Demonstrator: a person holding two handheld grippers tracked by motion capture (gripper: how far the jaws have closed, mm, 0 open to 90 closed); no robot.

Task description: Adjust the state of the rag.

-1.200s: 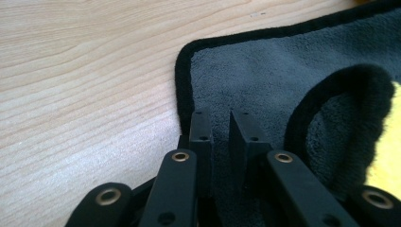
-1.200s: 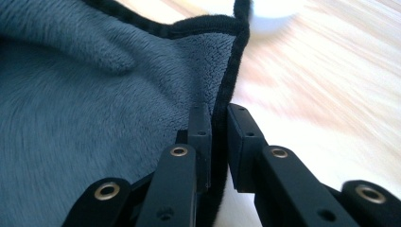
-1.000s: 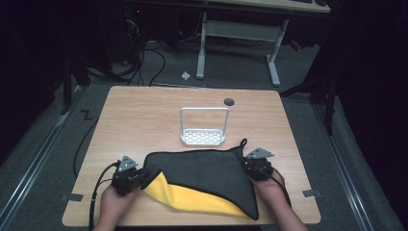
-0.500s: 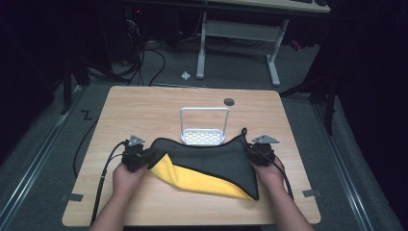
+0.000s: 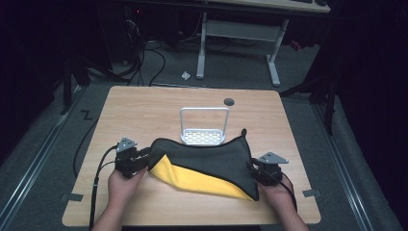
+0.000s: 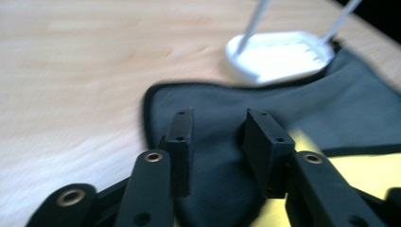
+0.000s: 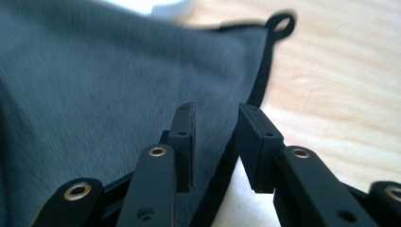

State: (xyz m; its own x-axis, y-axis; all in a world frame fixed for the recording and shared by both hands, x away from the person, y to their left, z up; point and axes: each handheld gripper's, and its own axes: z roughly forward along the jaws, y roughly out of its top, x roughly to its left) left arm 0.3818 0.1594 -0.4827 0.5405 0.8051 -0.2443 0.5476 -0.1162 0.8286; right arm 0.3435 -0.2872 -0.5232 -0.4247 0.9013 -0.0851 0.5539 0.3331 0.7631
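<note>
A dark grey cloth (image 5: 207, 161) with a yellow underside (image 5: 187, 177) lies folded on the wooden table (image 5: 144, 106), its far edge touching a white stand (image 5: 204, 137). My left gripper (image 5: 143, 158) is at the cloth's left end. Its jaws have just been opening and stand apart over the grey cloth (image 6: 331, 109) without pressing it, as the left gripper (image 6: 217, 125) shows in its own view. My right gripper (image 5: 253, 169) is at the cloth's right end. Its jaws have also just been opening, and the right gripper (image 7: 215, 120) straddles the hemmed edge of the cloth (image 7: 94, 80) loosely.
The white stand (image 6: 279, 54) has a perforated base and an upright wire loop (image 5: 204, 110). A round cable hole (image 5: 229, 101) sits behind it. A hanging loop (image 7: 280, 21) marks the cloth's far right corner. Bare wood lies left, right and behind the stand.
Both hands carried the cloth away from the person, toward the stand, and its far edge now reaches the stand's base. Both sets of jaws have let go of the cloth; the right hand has drawn back slightly.
</note>
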